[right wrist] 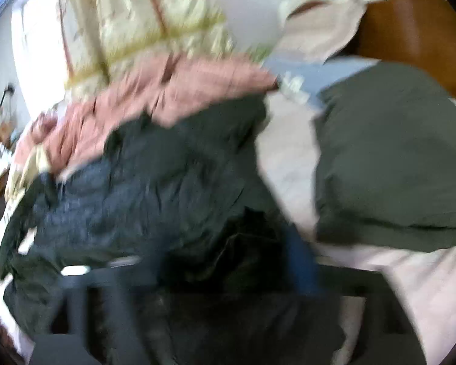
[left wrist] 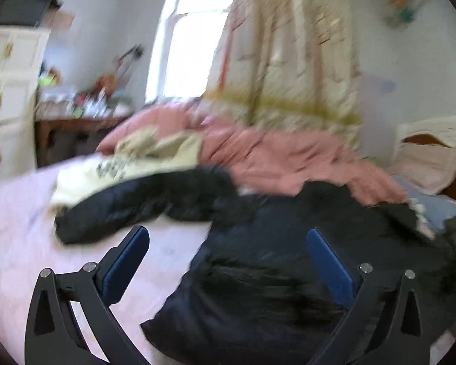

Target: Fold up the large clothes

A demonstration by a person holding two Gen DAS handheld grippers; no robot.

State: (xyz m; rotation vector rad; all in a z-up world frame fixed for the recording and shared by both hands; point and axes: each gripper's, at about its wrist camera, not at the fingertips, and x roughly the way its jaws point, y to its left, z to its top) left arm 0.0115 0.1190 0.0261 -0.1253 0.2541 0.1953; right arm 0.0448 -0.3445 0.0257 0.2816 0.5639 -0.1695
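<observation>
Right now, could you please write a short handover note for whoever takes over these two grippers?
Left gripper: open, empty, above the dark jacket.
Right gripper: too blurred to judge; it is low against the jacket.
The jacket lies crumpled on the pink bed sheet, one sleeve out to the left; a pink garment is heaped behind.
Done: no fold visible.
Left: flatten, fold sleeves, fold body.

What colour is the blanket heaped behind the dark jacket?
Pink, clearest in the left wrist view: the blanket lies bunched behind the jacket.
</observation>
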